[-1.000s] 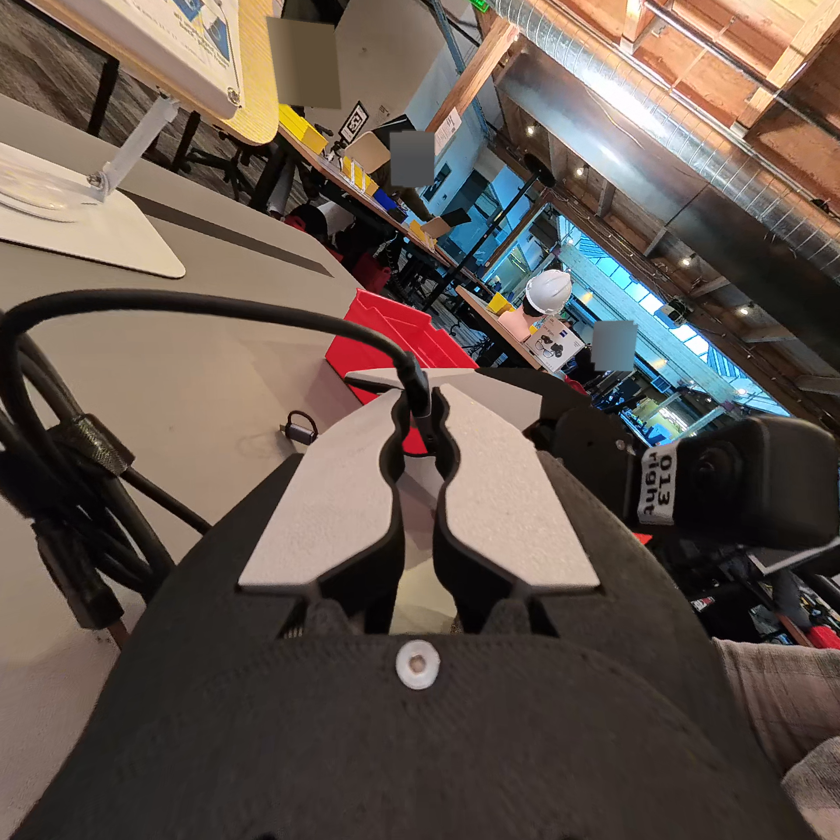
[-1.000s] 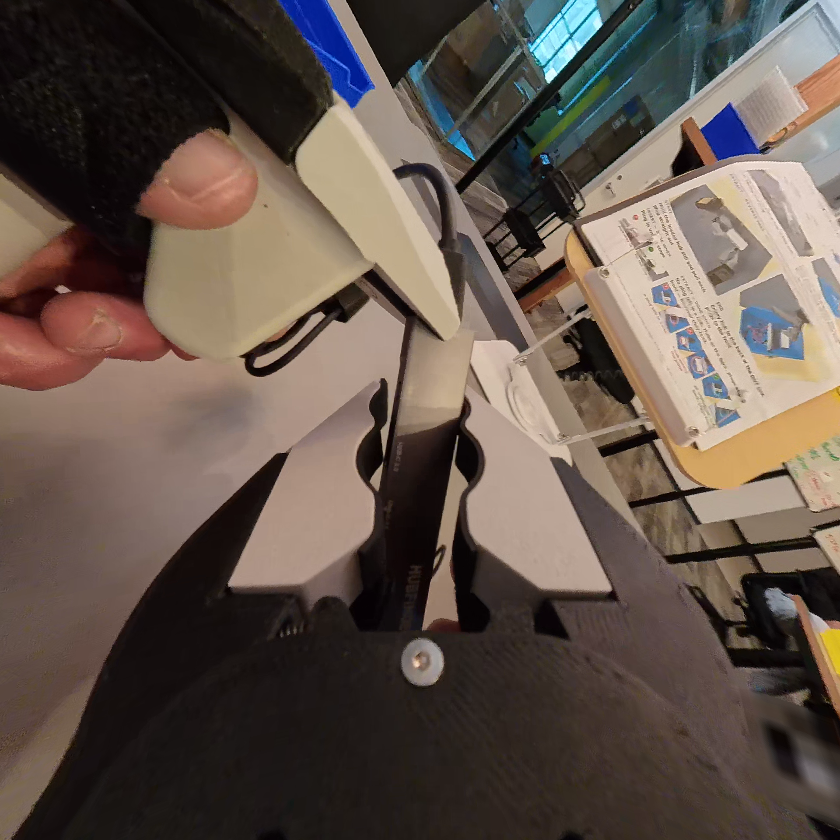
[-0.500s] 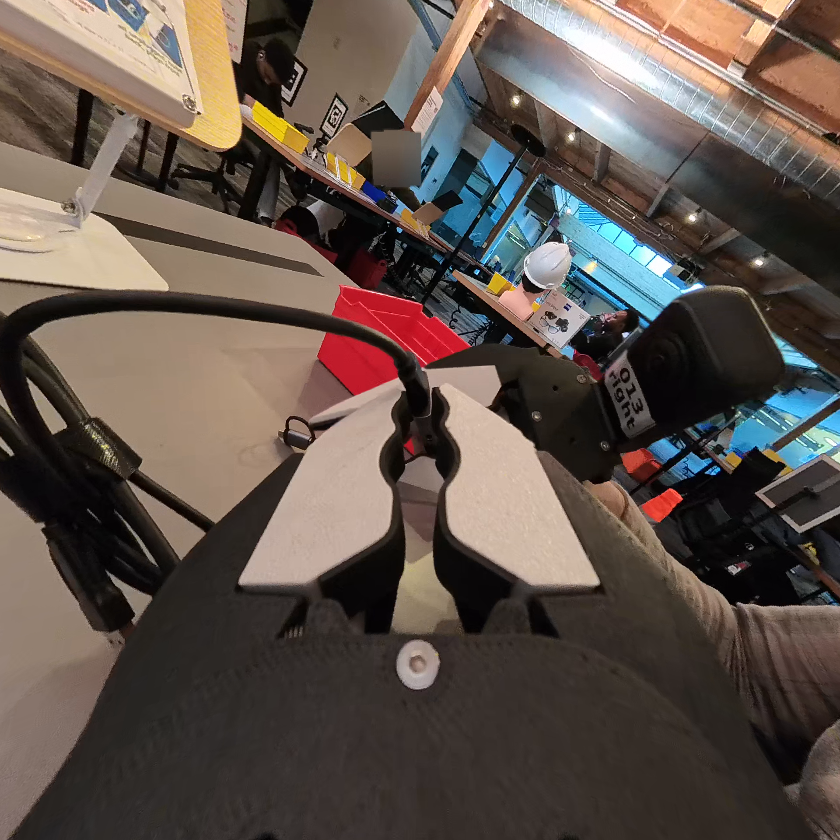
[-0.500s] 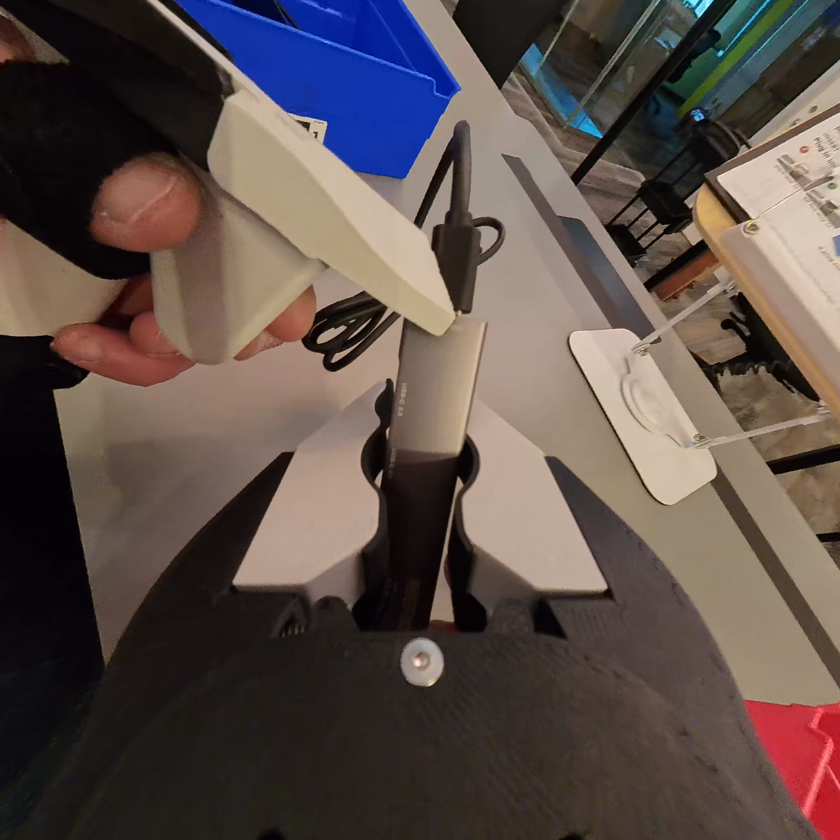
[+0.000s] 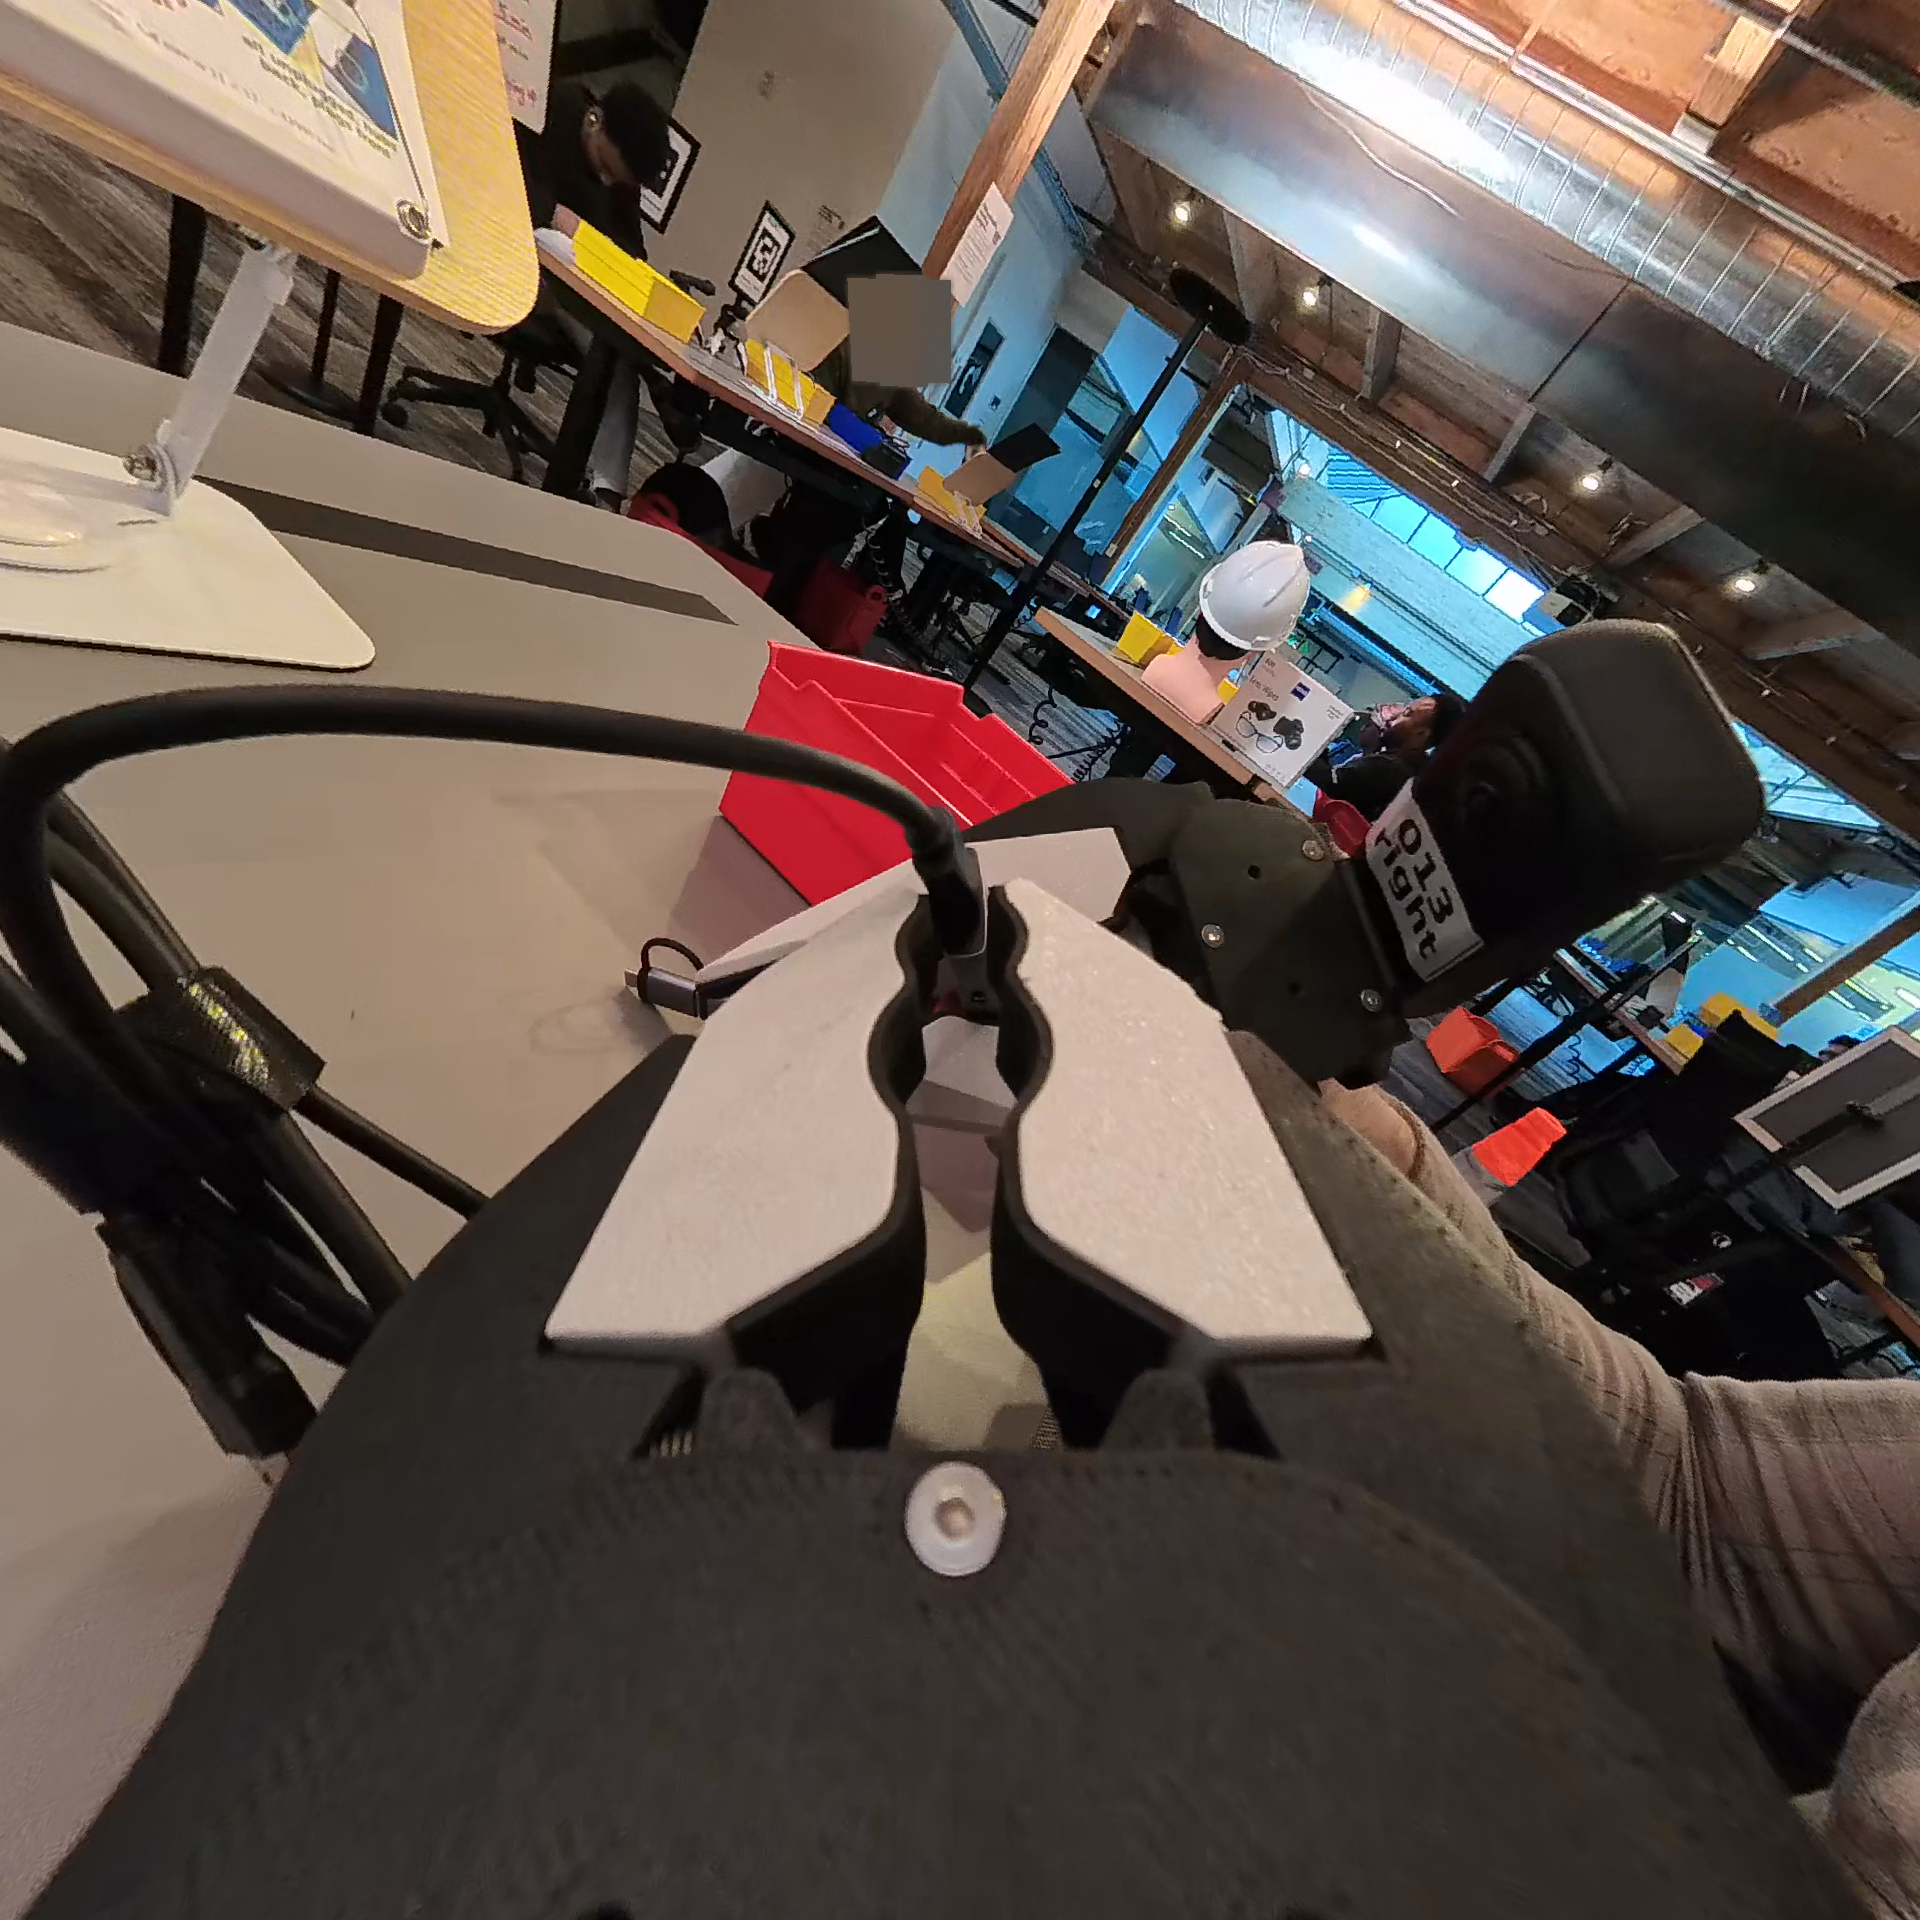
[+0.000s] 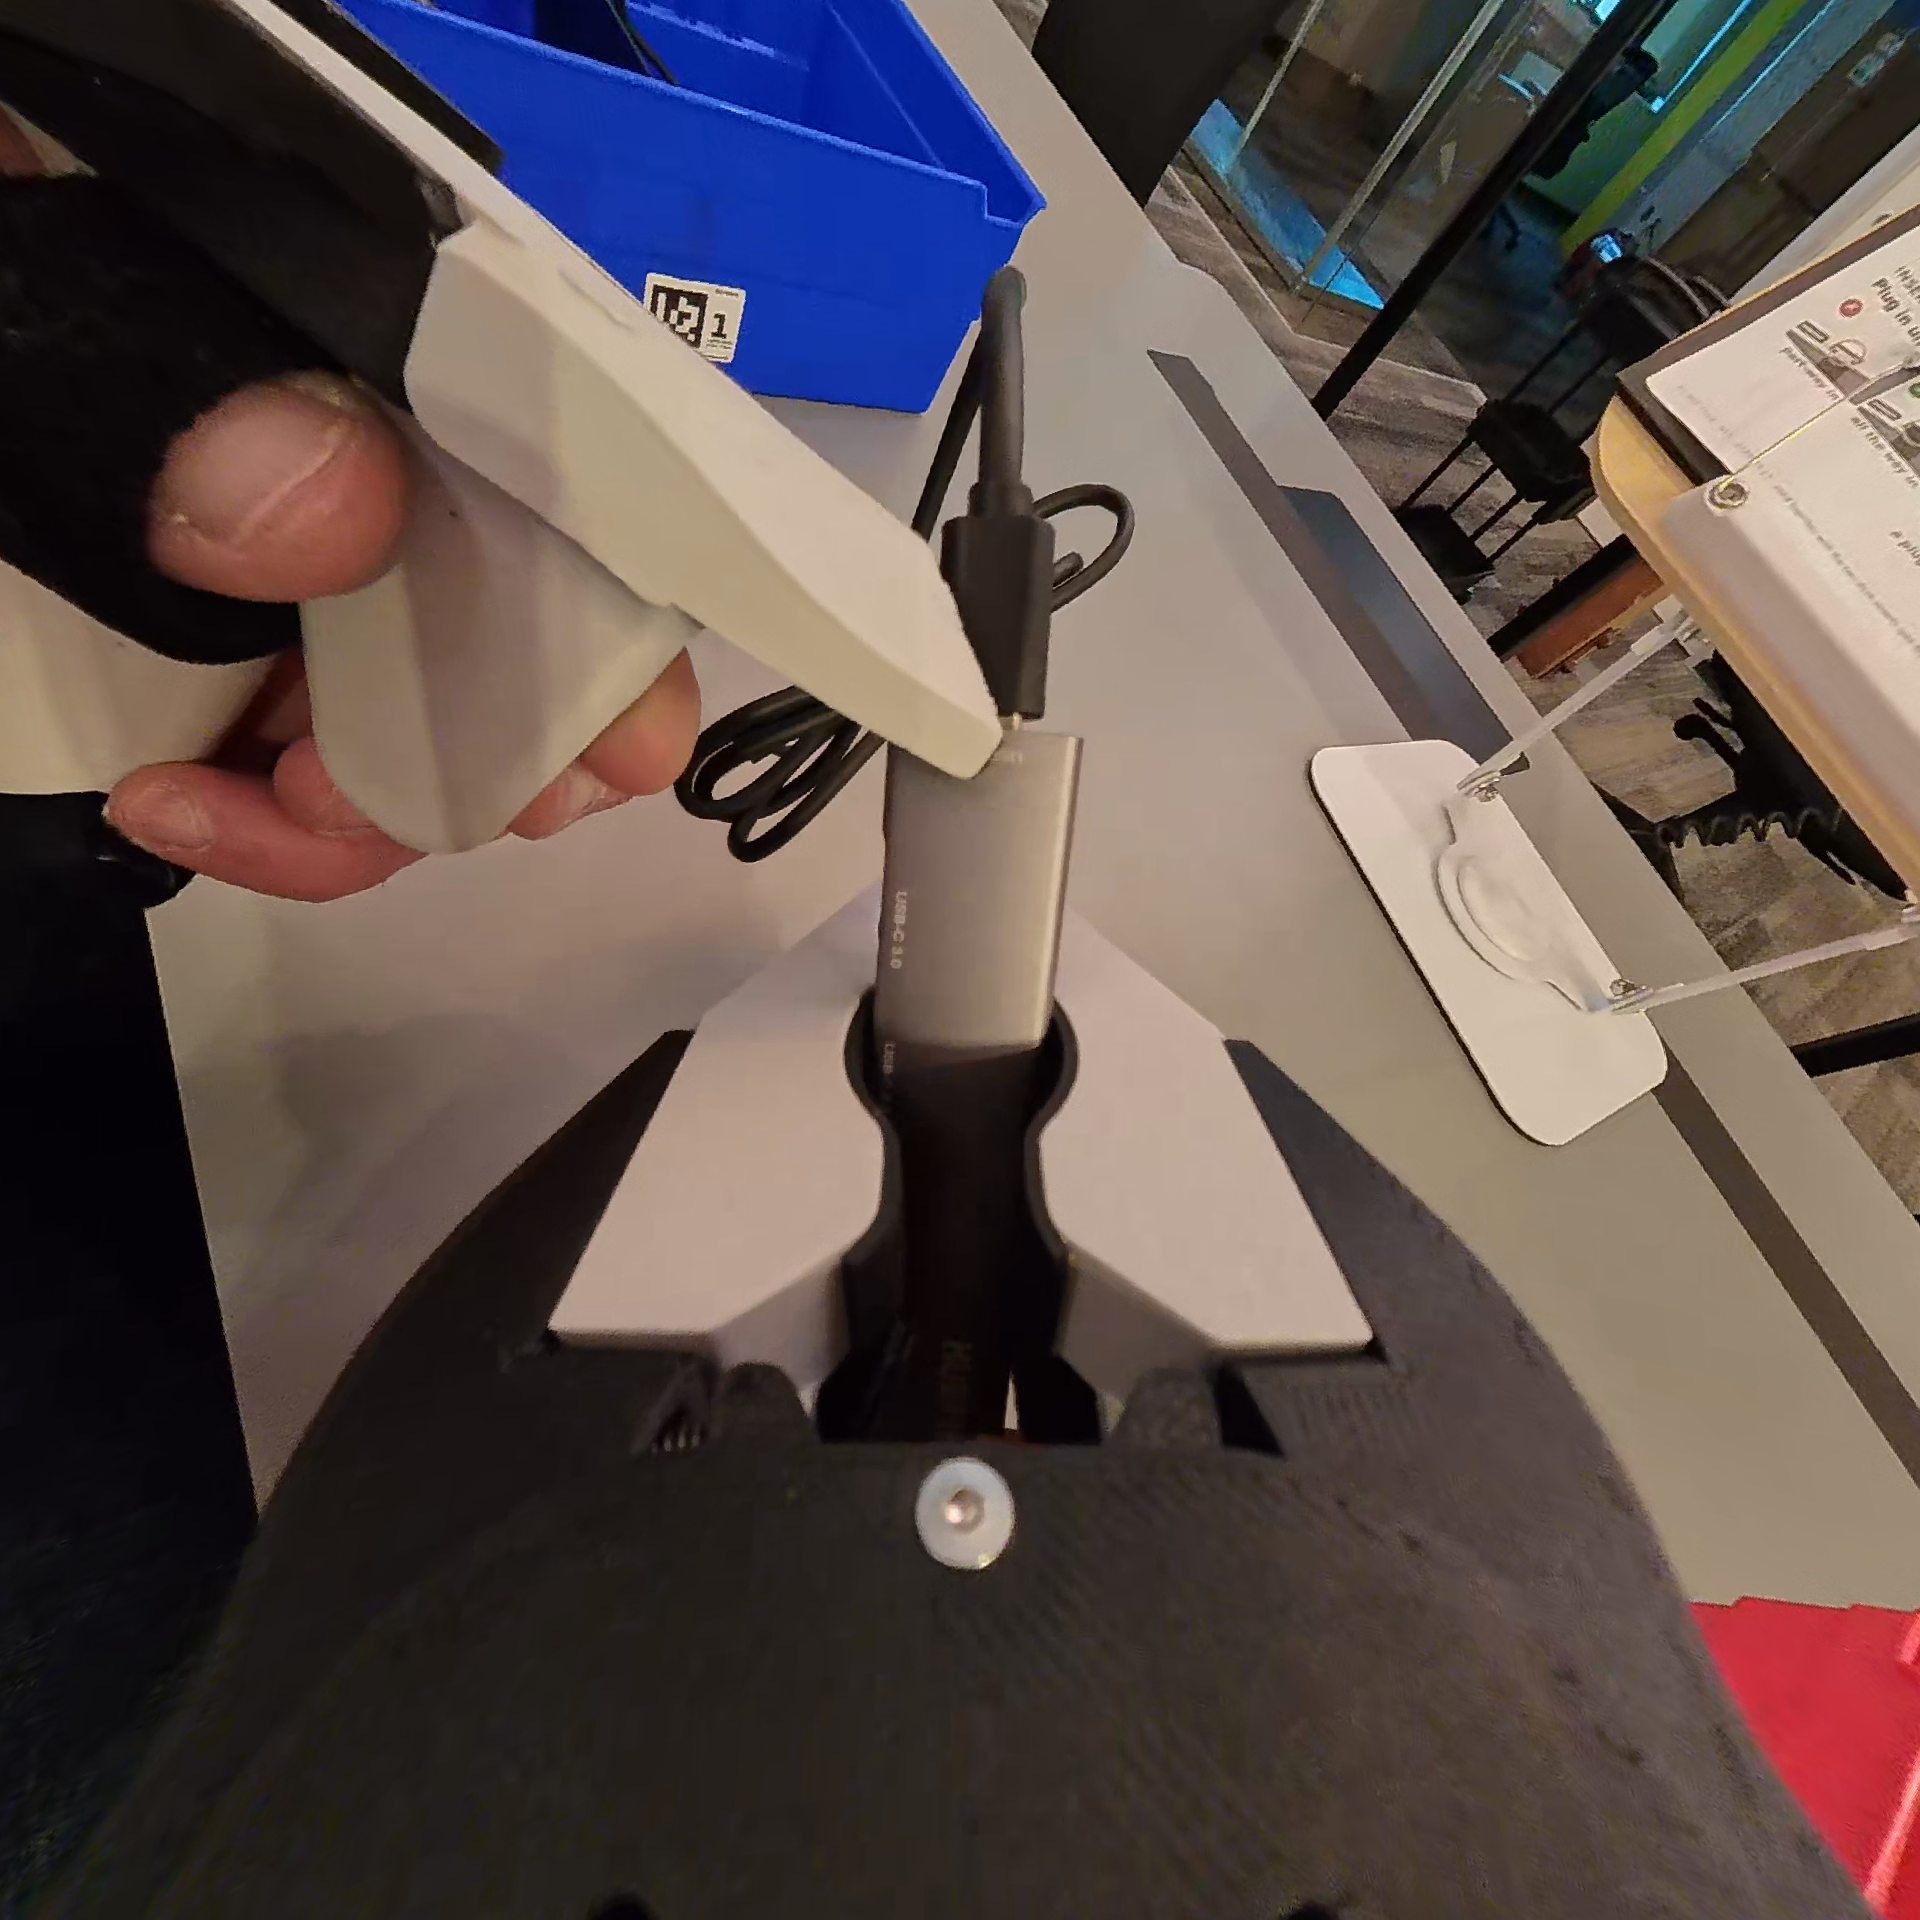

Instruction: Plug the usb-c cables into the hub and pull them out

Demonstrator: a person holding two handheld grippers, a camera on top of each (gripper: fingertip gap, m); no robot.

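Right claw (image 6: 961, 1101) clamped the hub (image 6: 977, 883); left claw (image 5: 961, 925) pinched the cable plug (image 6: 1003, 613) just above the hub's end.

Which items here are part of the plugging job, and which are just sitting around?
In use:
- hub, in right gripper
- USB-C cable plug, in left gripper

Lying about:
- blue bin
- red bin
- white stand base
- coiled spare cable

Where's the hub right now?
In the right wrist view, the hub stands clamped in the right gripper, its end just under the cable plug.
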